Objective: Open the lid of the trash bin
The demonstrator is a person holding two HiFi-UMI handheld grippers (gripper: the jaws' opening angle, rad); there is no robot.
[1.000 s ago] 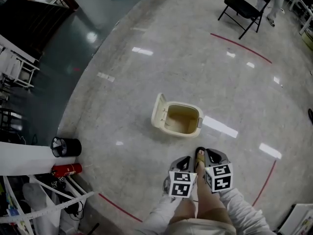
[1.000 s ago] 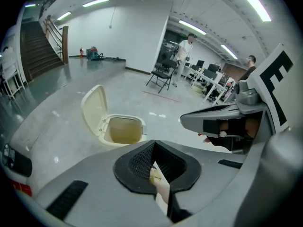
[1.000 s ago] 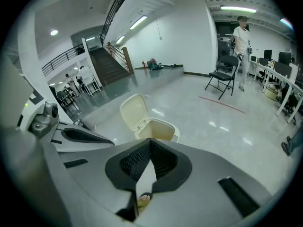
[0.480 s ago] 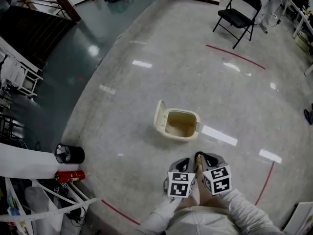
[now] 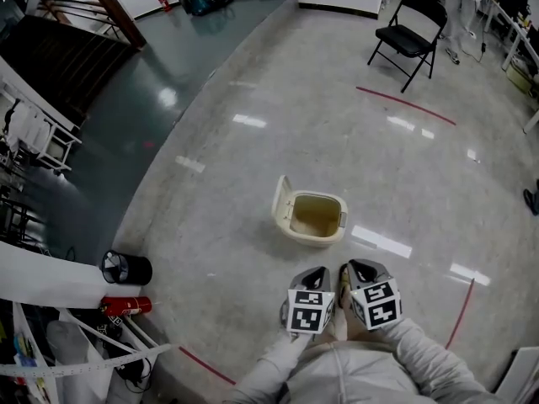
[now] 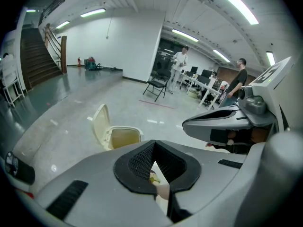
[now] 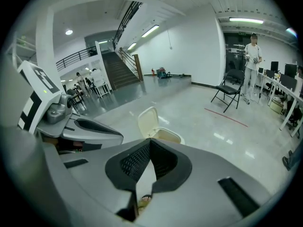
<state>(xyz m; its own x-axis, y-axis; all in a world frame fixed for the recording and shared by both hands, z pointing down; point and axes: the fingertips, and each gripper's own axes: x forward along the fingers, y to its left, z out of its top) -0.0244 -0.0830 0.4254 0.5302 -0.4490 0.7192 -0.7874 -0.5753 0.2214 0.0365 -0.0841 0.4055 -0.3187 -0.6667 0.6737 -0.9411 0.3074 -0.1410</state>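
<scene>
A small cream trash bin point(image 5: 313, 218) stands on the speckled floor with its lid point(image 5: 282, 198) swung up on its left side, and the inside shows. Both grippers hang close to the person's body, well short of the bin. My left gripper point(image 5: 315, 276) and right gripper point(image 5: 357, 270) sit side by side, jaws closed with nothing between them. In the left gripper view the bin point(image 6: 121, 136) and its raised lid point(image 6: 100, 125) lie beyond my left gripper point(image 6: 152, 151). The right gripper view shows the bin point(image 7: 165, 135) past my right gripper point(image 7: 150, 146).
A black folding chair point(image 5: 410, 27) stands far back right. A black bucket point(image 5: 126, 268) and a red fire extinguisher point(image 5: 126, 306) lie at the left by a white rack. Red floor lines point(image 5: 406, 106) curve round the area. A person point(image 7: 251, 53) stands by the desks.
The head view has pulled back, so the bin looks smaller and farther. Both grippers stay shut near the body. The lid stays up.
</scene>
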